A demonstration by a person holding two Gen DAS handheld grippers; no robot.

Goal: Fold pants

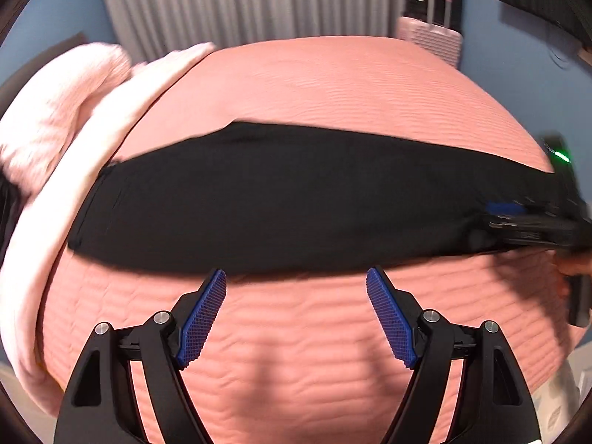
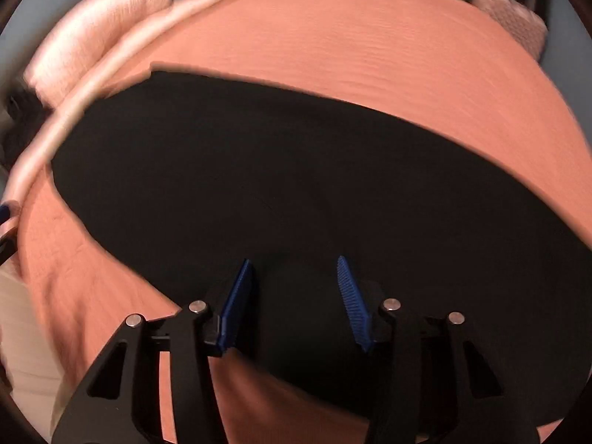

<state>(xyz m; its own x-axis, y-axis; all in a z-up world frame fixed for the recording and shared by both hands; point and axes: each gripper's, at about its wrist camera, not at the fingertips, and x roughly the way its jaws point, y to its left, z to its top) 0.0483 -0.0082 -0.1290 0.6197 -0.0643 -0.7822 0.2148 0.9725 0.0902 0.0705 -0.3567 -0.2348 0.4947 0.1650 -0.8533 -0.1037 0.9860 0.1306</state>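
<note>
Black pants (image 1: 281, 199) lie flat in a long band across a pink quilted bed (image 1: 314, 85). My left gripper (image 1: 296, 277) is open and empty, hovering just short of the pants' near edge. My right gripper (image 2: 294, 264) is open, its blue pads over the pants (image 2: 277, 170) near their near edge, with nothing between the jaws. The right gripper also shows in the left wrist view (image 1: 529, 222), blurred, over the right end of the pants.
A pale pink pillow (image 1: 55, 111) and folded-back sheet lie at the bed's left end. A pink suitcase (image 1: 433, 33) stands past the far right corner by a grey curtain (image 1: 244, 0). The bed's near edge drops off at lower left.
</note>
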